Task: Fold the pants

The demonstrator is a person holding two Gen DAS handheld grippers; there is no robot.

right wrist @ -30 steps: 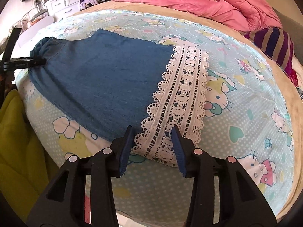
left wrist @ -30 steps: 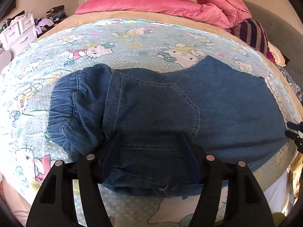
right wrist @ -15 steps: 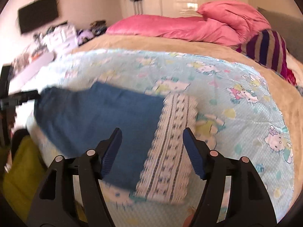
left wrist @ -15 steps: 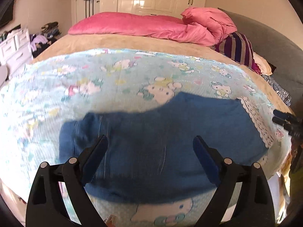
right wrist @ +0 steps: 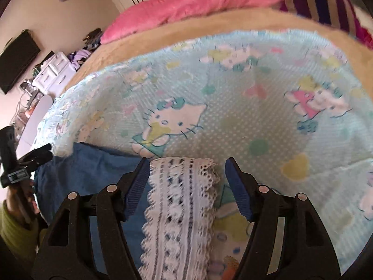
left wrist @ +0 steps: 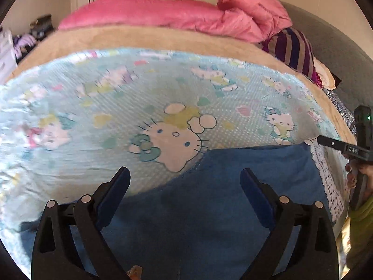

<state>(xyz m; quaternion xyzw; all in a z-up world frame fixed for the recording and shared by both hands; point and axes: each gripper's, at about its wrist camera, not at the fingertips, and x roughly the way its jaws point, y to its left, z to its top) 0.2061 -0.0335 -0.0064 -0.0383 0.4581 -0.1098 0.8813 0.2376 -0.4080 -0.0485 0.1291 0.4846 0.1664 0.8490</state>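
Blue denim pants (left wrist: pixel 221 198) lie flat along the near edge of the bed, with a white lace hem (left wrist: pixel 326 179) at their right end. My left gripper (left wrist: pixel 184 186) is open and empty above the pants' left part. My right gripper (right wrist: pixel 186 184) is open and empty, its jaws either side of the lace hem (right wrist: pixel 179 210) without touching it. The denim (right wrist: pixel 93 163) stretches left from the hem. Each gripper shows at the edge of the other's view: the right one (left wrist: pixel 338 145), the left one (right wrist: pixel 35 156).
The bed has a light blue cartoon-cat sheet (left wrist: pixel 174 107) over a tan blanket (left wrist: pixel 151 39). Pink pillows (left wrist: pixel 186 16) and a striped cushion (left wrist: pixel 293 49) lie at the head. A white drawer unit (right wrist: pixel 56 70) and a wall TV (right wrist: pixel 16 58) stand to the left.
Both grippers opened, let go of the pants and pulled back and up. The pants now lie lower in both views, and more bare sheet shows beyond them.
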